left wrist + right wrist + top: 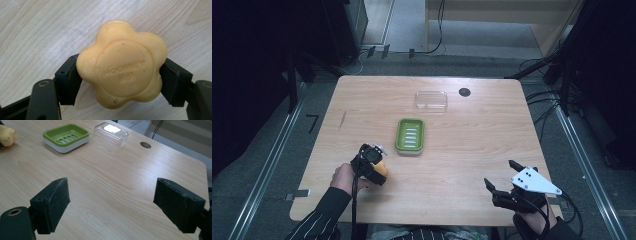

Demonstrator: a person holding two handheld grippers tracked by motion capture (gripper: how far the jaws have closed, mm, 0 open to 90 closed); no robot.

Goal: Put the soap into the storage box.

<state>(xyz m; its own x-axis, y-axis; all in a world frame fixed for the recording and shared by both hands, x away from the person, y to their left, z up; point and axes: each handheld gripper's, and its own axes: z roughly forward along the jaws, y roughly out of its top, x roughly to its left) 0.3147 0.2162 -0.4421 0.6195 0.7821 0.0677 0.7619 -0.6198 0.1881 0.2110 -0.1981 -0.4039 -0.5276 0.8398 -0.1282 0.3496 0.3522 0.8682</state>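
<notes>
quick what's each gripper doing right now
Left gripper: shut on the orange flower-shaped soap.
Right gripper: open, nothing between its jaws.

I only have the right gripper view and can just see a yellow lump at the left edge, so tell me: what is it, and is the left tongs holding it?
Observer: It is a flower-shaped yellow soap, clamped on both sides by the left tongs.
Operator: Any marking on it?
Observer: Yes, a raised round panel with embossed lettering faces the left gripper view.
Operator: Where is it relative to the green soap dish?
Observer: In the high view the soap sits nearer the person and to the left of the green soap dish, apart from it.
</notes>
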